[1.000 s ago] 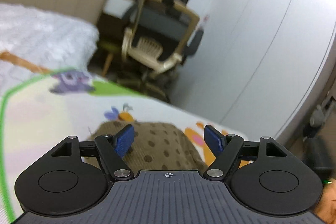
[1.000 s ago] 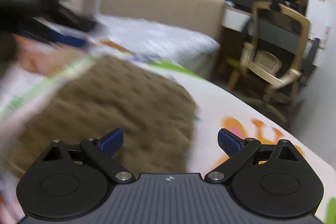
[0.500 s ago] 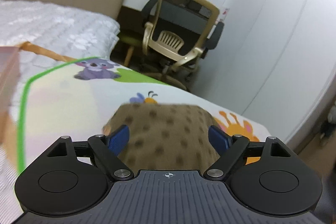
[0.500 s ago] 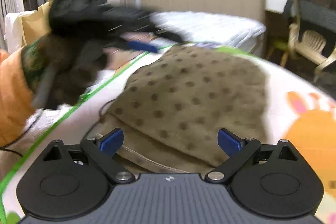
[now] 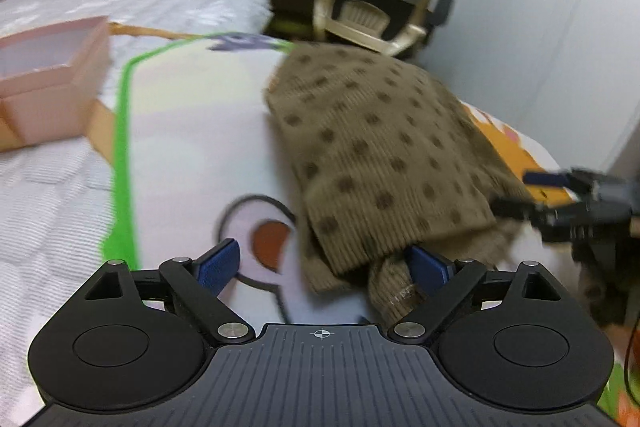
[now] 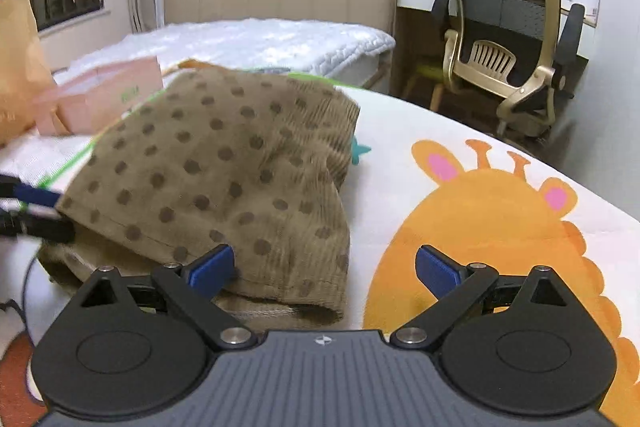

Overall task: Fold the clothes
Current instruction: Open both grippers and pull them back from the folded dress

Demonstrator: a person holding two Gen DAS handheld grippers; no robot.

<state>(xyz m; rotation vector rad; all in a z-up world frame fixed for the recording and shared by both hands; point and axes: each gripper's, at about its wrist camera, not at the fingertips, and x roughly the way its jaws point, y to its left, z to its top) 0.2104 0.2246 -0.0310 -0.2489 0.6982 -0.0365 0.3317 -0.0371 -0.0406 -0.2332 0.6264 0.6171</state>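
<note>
**Loose fold at risk as both tongs let go**

The brown dotted garment (image 6: 224, 179) lies folded over itself on the cartoon-print mat (image 6: 500, 227) that covers the bed, filling the centre and left of the right wrist view and the centre right of the left wrist view. The left tongs (image 5: 326, 265) are opening; their right pad sits just beside the ribbed hem at the lower centre of the frame, but neither pad presses the cloth, so nothing is gripped. The right tongs (image 6: 324, 269) stand wide and released, the left pad over the garment's near edge, the right pad over the orange giraffe print.

The top layer looks puffed, not flat, and in the left wrist view a lower layer pokes out beneath it at the bottom centre. I judge the main risk to be snagging: a pad this close to the hem could drag the cloth as the tongs move off, pulling the fold open or skewing it. A second risk is regrasping only the upper layer, which would peel it off the lower one. The pink box (image 5: 52, 79) at the upper left sits well apart from the garment.
</note>
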